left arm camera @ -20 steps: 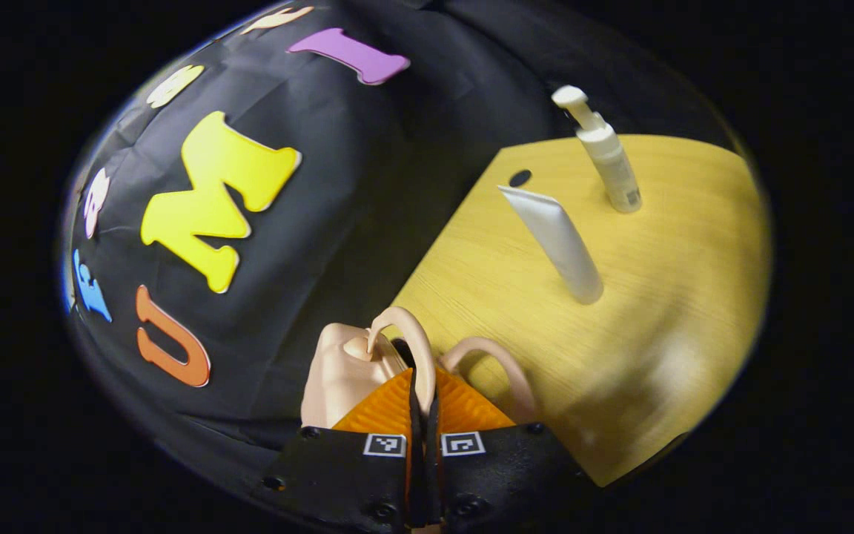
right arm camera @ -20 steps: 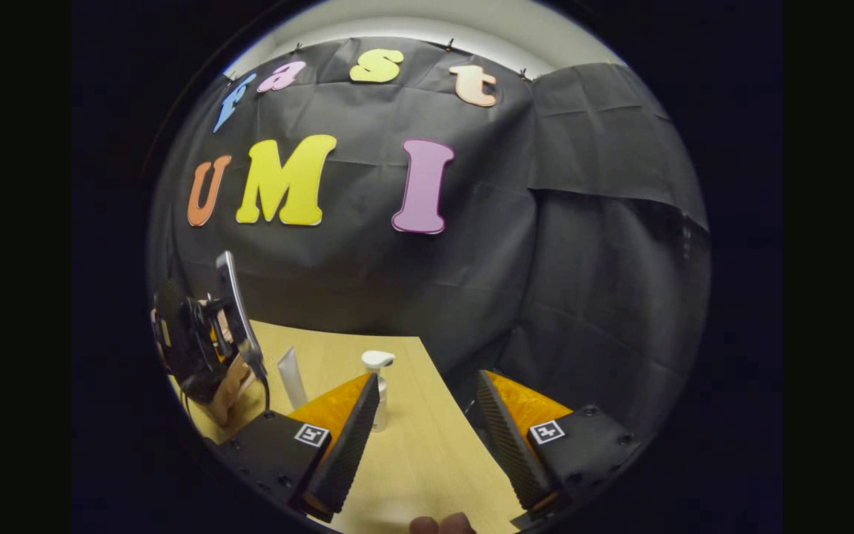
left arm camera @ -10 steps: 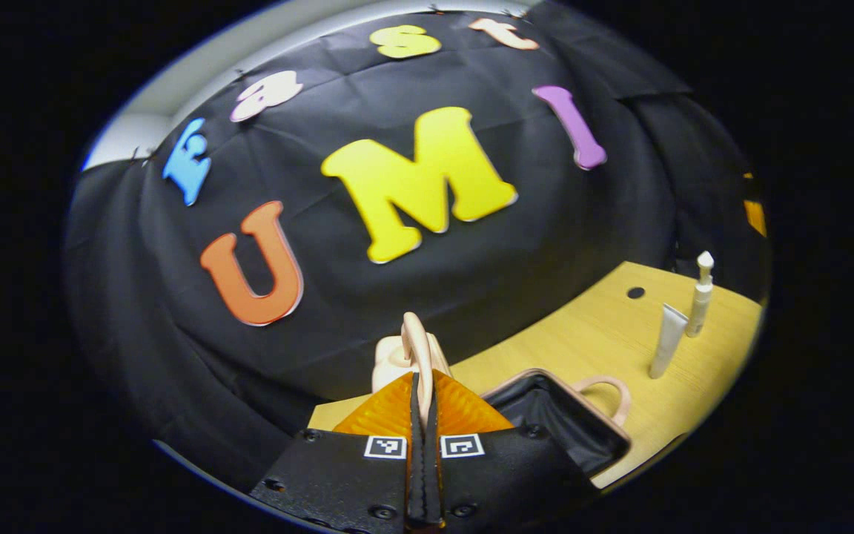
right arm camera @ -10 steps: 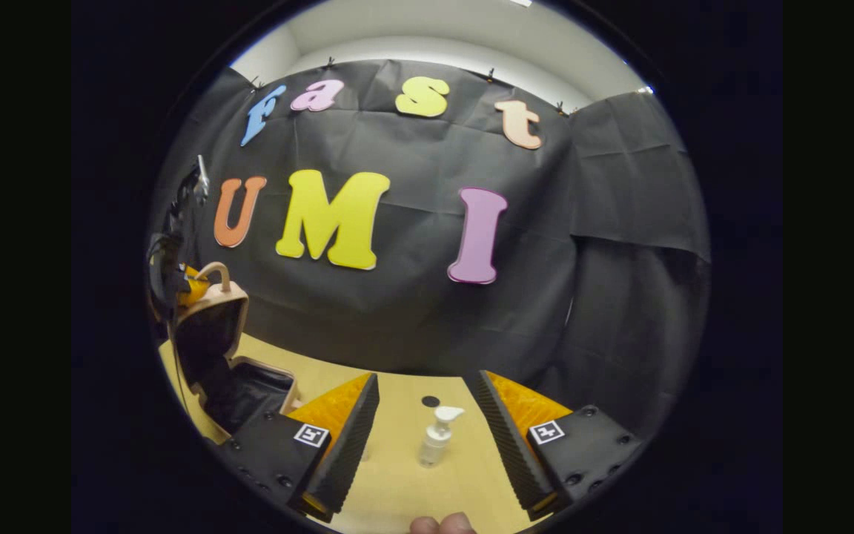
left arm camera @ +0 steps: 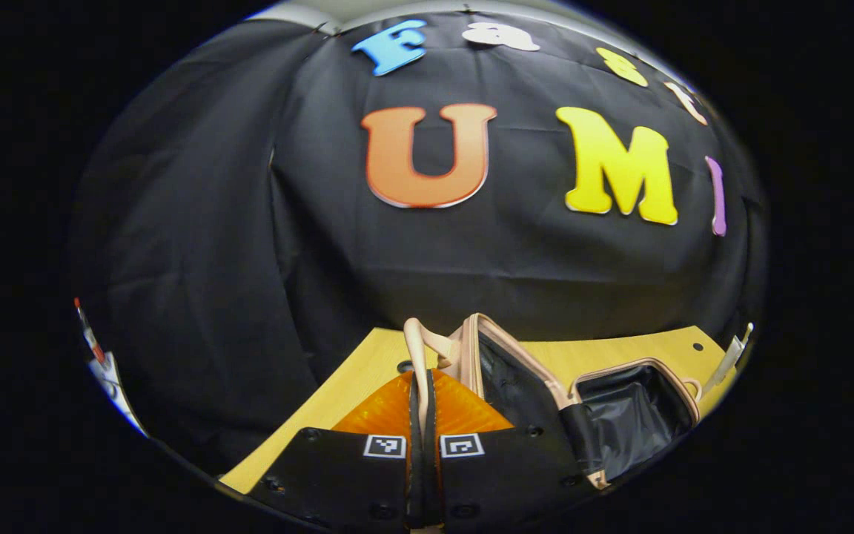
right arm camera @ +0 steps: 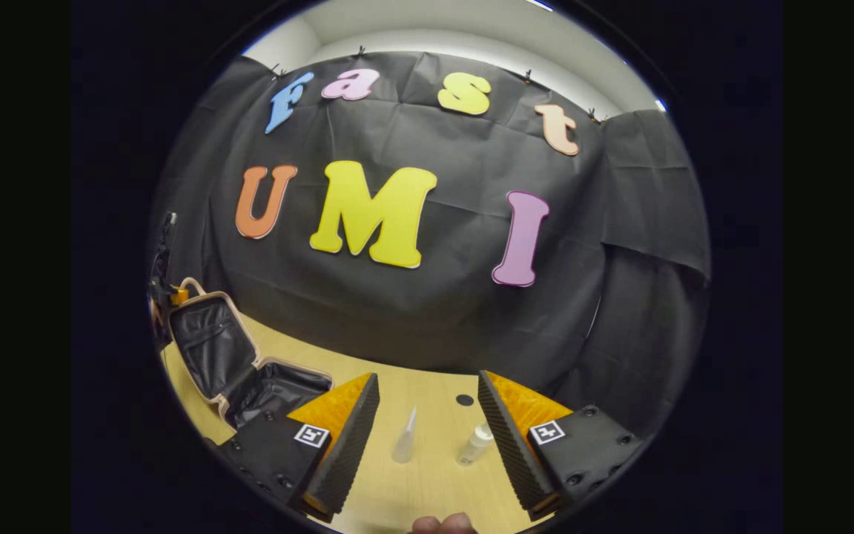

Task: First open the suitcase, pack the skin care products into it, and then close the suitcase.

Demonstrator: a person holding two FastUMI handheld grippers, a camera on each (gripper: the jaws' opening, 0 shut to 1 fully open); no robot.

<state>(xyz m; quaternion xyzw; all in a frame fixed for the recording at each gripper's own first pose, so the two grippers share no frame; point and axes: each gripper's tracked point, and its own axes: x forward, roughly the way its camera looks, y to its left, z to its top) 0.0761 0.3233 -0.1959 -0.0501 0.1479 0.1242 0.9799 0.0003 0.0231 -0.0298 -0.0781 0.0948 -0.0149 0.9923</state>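
In the left gripper view we saw the left gripper [left arm camera: 422, 386] clenched on the pale handle [left arm camera: 418, 348] at the top of the suitcase lid [left arm camera: 505, 367], both fingers pressed against the strap. The suitcase [right arm camera: 238, 367] lay open near the tabletop's [right arm camera: 434, 475] left edge, its lid standing upright and its dark-lined base [right arm camera: 279, 393] flat on the wood. In the right gripper view our right gripper [right arm camera: 427, 430] hung released, its fingers spread wide, touching nothing. Beyond those fingers stood a white tube [right arm camera: 404, 437] and a small pump bottle [right arm camera: 475, 443], side by side but apart, toward the tabletop's far edge, just short of a dark round hole [right arm camera: 464, 400] in the wood. A fingertip [right arm camera: 442, 523] showed at the bottom of that view.
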